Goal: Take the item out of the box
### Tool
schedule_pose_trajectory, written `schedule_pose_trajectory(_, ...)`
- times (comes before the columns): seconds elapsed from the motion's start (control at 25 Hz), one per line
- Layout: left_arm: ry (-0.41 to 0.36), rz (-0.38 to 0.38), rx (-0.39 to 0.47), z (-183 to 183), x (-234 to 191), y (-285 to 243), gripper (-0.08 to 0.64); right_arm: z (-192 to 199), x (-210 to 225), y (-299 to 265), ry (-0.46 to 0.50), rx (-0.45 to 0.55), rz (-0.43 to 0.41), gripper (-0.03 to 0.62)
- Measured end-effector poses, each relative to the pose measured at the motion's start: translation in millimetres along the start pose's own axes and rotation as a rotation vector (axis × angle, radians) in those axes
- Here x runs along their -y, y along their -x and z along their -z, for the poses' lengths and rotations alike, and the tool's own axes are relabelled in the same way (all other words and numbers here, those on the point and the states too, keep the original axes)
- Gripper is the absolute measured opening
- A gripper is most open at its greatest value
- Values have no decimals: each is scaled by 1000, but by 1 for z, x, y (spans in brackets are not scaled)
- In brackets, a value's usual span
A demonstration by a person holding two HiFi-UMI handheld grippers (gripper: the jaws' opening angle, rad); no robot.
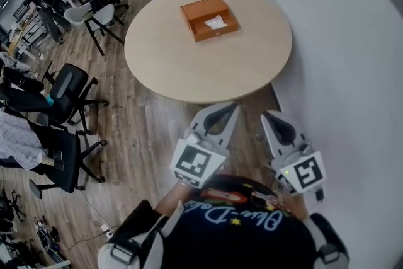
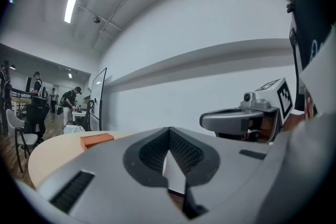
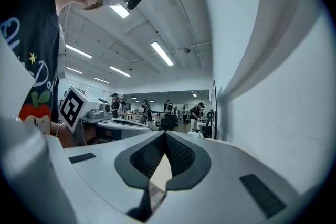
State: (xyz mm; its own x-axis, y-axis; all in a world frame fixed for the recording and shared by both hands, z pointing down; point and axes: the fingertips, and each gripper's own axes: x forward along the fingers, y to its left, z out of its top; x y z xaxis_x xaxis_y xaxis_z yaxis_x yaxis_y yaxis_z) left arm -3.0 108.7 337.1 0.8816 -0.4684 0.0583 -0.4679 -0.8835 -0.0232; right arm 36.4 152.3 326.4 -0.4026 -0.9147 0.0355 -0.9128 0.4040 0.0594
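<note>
Left jaws: the left gripper (image 2: 169, 129) has its jaws pressed together, tips meeting, with nothing between them.
Right jaws: the right gripper (image 3: 166, 135) is the same, jaws tight together and empty.
Gripper position: both are held low and close to the person's chest, side by side, tips aimed toward the table (image 1: 208, 69). Both stop short of its near edge.
Gap to target: both grippers are well apart from the box (image 1: 196, 11).
Box: small, orange and rectangular, lying flat on the far half of the round table. Nothing else is on the tabletop. The far part of its top is covered and the near part is open.
Item: a white item (image 1: 215, 22) lies inside the open part, below the rim. It looks crumpled. It is too small to tell whether it is paper, cloth or thin plastic.
Handling (judgement): probably very light and soft. It should give under the pads rather than resist, so breakage is unlikely. It may tear or slip out if only an edge is pinched.
Where to take hold (judgement): come from above onto the raised middle of the crumple, jaws spread less wide than the opening, and pinch a good fold.
Risk (judgement): the box also looks light and may slide or lift with the item. The other gripper could steady it on the covered part.
Task state: not begun; the item is in the box and the reach is yet to be made.
Surroundings: office chairs (image 1: 69, 88) stand on the wood floor to the left, and a pale wall is to the right.
</note>
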Motion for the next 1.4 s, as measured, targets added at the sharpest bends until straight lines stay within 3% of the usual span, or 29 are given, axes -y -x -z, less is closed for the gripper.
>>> schedule_pose_trajectory(0.48, 10, -9, -5, 8, -52, 5, -15, 1, -9, -51, 5, 0, -15, -5)
schedule_pose_trajectory(0.88, 15, -7, -19, 14, -64, -7, -15, 9, 5, -67, -18, -14, -17, -3)
schedule_pose_trajectory(1.4, 11, -108, -24, 6, -84, -52, -15, 4, 57, -93, -13, 6, -112, -5)
